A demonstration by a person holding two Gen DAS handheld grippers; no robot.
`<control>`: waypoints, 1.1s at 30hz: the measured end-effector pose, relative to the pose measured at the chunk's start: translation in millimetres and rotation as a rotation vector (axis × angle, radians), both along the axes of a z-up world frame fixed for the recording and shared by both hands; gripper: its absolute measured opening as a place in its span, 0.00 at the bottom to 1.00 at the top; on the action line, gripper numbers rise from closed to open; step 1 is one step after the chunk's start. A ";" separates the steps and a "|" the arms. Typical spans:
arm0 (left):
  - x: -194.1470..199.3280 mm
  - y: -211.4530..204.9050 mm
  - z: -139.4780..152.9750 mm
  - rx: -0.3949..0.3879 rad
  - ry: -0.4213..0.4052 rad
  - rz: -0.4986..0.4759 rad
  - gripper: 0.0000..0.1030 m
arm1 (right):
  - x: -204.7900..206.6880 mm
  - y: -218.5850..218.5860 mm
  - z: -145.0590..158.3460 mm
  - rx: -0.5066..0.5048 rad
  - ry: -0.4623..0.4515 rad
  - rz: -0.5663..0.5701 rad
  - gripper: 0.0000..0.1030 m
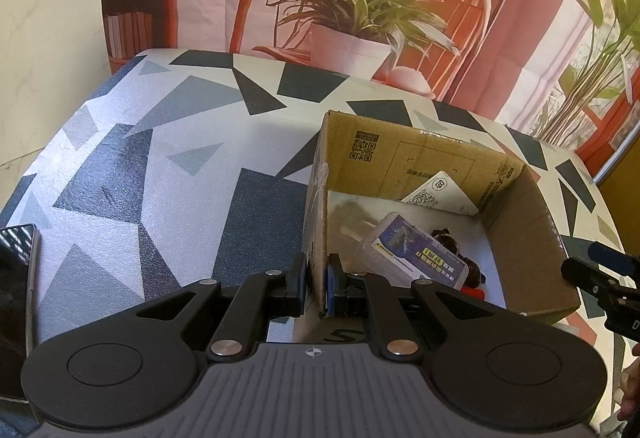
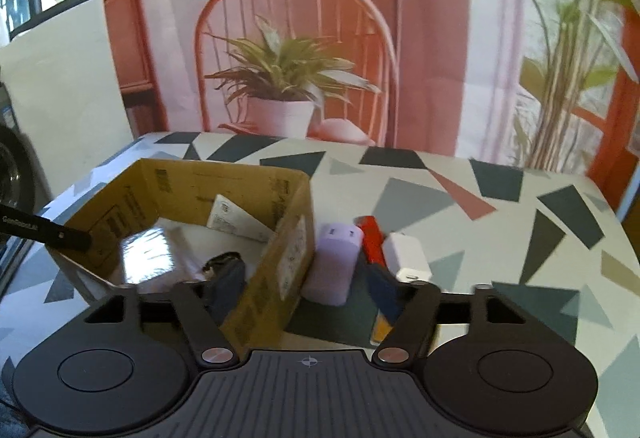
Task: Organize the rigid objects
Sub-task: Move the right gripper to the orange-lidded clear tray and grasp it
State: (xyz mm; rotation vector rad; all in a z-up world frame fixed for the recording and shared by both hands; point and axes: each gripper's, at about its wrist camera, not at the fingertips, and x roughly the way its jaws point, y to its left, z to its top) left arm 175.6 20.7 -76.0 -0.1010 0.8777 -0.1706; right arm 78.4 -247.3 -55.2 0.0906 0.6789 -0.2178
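Left wrist: left gripper [image 1: 318, 288] jaws pinching cardboard box [image 1: 520, 238] wall, steadying it; plastic case [image 1: 416, 252], card [image 1: 438, 194] lying inside | Right wrist: right gripper [image 2: 308, 298] jaws spread, holding nothing; purple charger [image 2: 334, 266], white adapter [image 2: 406, 258], red item [image 2: 372, 240] waiting on counter [image 2: 520, 238] beside box | Progress: partway.
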 end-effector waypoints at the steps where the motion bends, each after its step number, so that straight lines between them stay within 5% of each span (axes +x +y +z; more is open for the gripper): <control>1: 0.2 -0.1 0.0 0.001 0.000 0.000 0.11 | -1.1 -1.6 -1.3 0.001 -0.001 -0.006 0.74; 6: 0.0 -0.3 0.2 0.006 -0.002 -0.002 0.11 | -2.5 -3.4 -1.6 -0.014 -0.010 -0.013 0.86; 18: 0.7 -1.4 -0.4 0.019 -0.002 -0.009 0.11 | -10.7 -34.4 0.0 -0.020 -0.042 -0.094 0.95; 23: 0.7 -1.7 -0.6 0.022 -0.003 -0.011 0.11 | -10.2 -61.6 -19.5 -0.010 -0.004 -0.146 0.94; 27: 0.5 -2.6 -0.5 0.028 -0.003 -0.012 0.11 | -1.9 -77.2 -44.9 0.027 0.073 -0.152 0.79; 33: 0.6 -4.0 -0.3 0.039 -0.005 -0.016 0.11 | 8.2 -76.7 -73.9 0.047 0.141 -0.186 0.74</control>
